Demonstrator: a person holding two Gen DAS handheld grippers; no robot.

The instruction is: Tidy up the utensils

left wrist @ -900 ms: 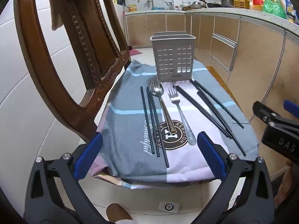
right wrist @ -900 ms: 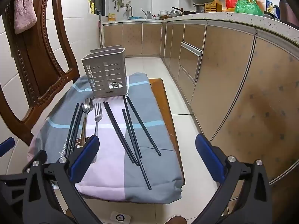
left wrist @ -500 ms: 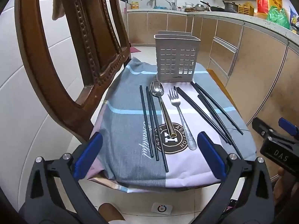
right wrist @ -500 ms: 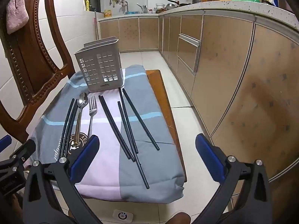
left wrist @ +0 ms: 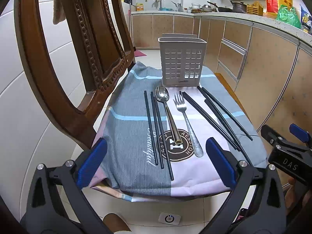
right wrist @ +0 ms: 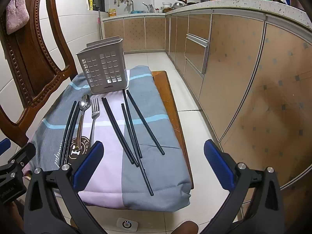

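It was a kitchen with white floor tiles and tan cabinet doors point(right wrist: 230, 62) along the right side of both views. A low wooden table point(right wrist: 165, 97) stood in the middle, covered by a grey, pink and blue striped cloth point(left wrist: 128, 136). A dark carved wooden chair point(left wrist: 81, 58) stood at the left, with a pink towel point(right wrist: 16, 17) hanging on its top.

At the far end of the cloth stood a grey plastic utensil holder with square holes point(left wrist: 182, 62). It stood upright. Just in front of it lay a shiny metal spoon point(left wrist: 167, 113) and a silver metal fork point(left wrist: 185, 117), side by side. Three long black chopsticks point(left wrist: 156, 128) lay left of the spoon. More black chopsticks point(right wrist: 126, 130) lay right of the fork, some crossing each other, and one reached close to the near edge of the cloth.

The left gripper with blue pads point(left wrist: 156, 161) was spread wide, with nothing between its fingers. It hung over the near edge of the cloth. The right gripper with blue pads point(right wrist: 153, 165) was spread wide too and held nothing. In the left view it showed at the right edge.
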